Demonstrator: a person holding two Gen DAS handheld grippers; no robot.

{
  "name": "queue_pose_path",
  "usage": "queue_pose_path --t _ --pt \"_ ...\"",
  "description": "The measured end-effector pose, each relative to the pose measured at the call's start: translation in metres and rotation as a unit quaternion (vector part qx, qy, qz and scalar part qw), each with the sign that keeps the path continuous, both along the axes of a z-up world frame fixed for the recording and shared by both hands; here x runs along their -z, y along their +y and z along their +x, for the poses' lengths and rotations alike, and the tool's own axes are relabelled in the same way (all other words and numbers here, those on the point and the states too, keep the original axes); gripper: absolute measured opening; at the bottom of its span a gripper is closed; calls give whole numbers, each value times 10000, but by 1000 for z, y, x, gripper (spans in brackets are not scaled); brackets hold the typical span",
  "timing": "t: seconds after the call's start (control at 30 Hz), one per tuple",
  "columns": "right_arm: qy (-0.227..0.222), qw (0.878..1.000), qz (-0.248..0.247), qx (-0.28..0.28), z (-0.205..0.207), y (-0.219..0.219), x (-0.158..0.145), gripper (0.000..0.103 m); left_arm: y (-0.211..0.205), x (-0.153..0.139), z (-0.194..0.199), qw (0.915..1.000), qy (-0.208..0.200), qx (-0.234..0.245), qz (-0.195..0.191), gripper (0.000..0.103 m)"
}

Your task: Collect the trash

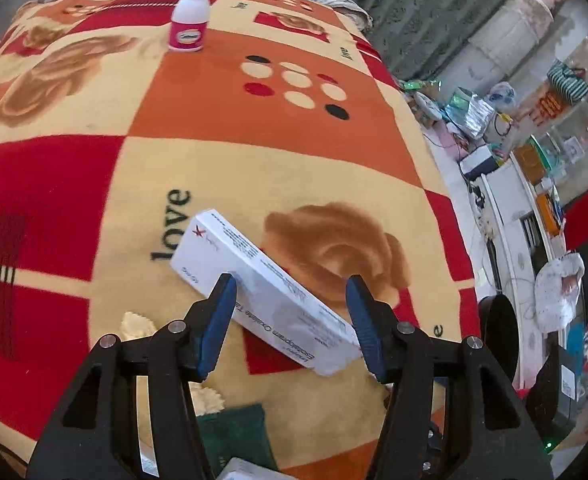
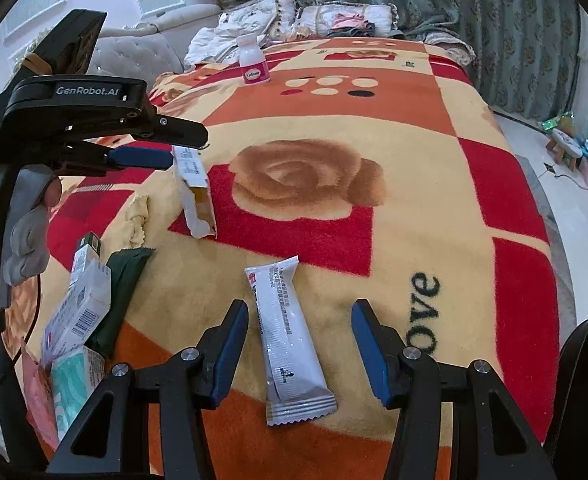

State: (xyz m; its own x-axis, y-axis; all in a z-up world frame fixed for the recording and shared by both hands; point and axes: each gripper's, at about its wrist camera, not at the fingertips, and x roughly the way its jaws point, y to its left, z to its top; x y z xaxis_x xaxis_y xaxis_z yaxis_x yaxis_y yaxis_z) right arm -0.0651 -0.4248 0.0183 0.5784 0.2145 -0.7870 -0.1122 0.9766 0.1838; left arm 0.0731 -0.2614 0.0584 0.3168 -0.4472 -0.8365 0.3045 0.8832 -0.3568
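While left gripper (image 1: 291,294) straddles white box (image 1: 229,256), sachet (image 2: 283,328) lies flat.

One white bottle (image 2: 253,62), one sachet (image 2: 289,340), one open carton (image 2: 193,192), one green cloth (image 2: 119,292) lie on one blanket (image 2: 414,220).

The white box (image 1: 253,276) passes behind both blue pads (image 1: 364,324) of the left claw (image 1: 289,320), so whether they press it cannot be told. Its small print is too blurred to read. Below the box, a green cloth (image 1: 233,436) is partly covered by the claw's black frame and cut off by the bottom edge.
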Motion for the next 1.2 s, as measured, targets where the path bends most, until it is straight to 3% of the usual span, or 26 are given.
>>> queue_pose_path --t 0.13,0.23,0.47,0.8,0.87,0.97,1.07,1.2 --pt "4 10000 -17 19 1 1 0 52 -13 6 3 9998 150 148 13 55" --pt "-1 10000 -71 -36 0 2 0 51 -11 -2 -3 9997 37 208 86 56" --pt "-44 9998 -168 6 -1 -7 0 29 8 -2 2 9991 47 -284 307 56" --pt "12 9997 -186 126 -10 -17 -1 28 -6 32 14 9950 596 -798 -35 57" --pt "-33 9998 -170 100 -12 -16 -1 39 -11 31 15 9947 524 -876 -81 60" --pt "-26 9999 -118 65 -13 -17 0 40 -18 31 21 9940 587 -903 -188 60" --pt "-28 9999 -36 105 -13 -20 0 40 -28 31 24 9948 509 -885 25 64" --pt "-83 9999 10 107 -15 -21 1 41 -48 30 21 9956 283 -618 638 68"
